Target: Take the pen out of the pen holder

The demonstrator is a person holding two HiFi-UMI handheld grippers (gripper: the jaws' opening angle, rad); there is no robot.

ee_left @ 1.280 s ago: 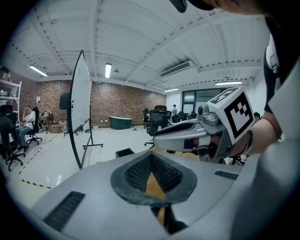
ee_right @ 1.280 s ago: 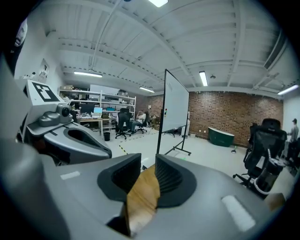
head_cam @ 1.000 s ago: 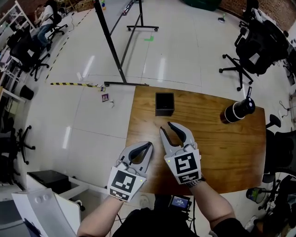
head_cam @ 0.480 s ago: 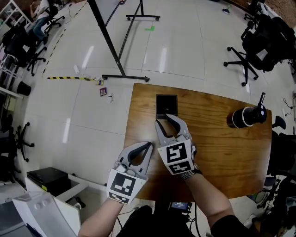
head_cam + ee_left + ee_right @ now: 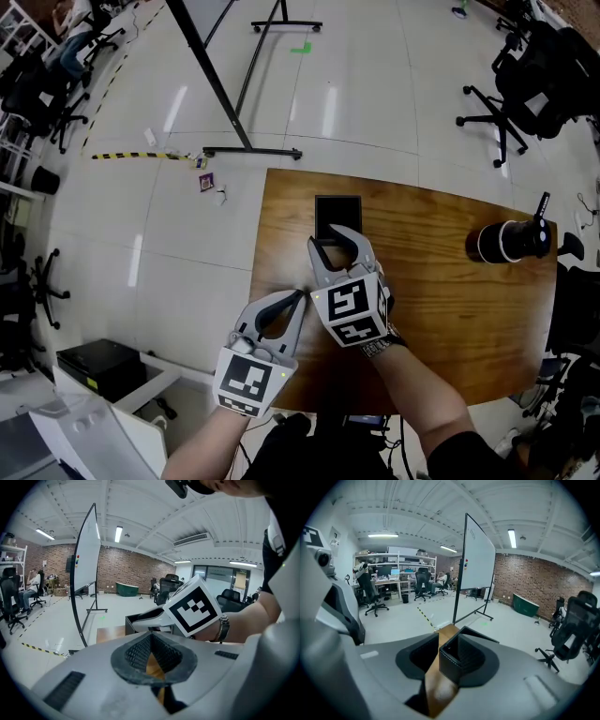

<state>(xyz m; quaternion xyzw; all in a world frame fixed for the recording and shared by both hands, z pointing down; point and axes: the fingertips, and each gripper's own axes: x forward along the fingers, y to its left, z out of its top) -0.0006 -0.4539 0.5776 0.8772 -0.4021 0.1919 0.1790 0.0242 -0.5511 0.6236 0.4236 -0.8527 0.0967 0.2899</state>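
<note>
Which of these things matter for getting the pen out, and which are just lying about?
For the job: black pen holder, no pen visible inside; right gripper, jaws open at it; wooden table.
Lying about: left gripper, jaws shut; black cylinder on the table's right; office chairs; whiteboard stand.

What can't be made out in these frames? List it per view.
- Pen holder contents: the head view shows only a dark interior, with the near edge covered by the right gripper. The right gripper view shows only part of the inside. No pen can be made out.
- Black cylinder on the table: head view, too small to identify.
- Left gripper view: holder mostly hidden behind the right gripper.
</note>
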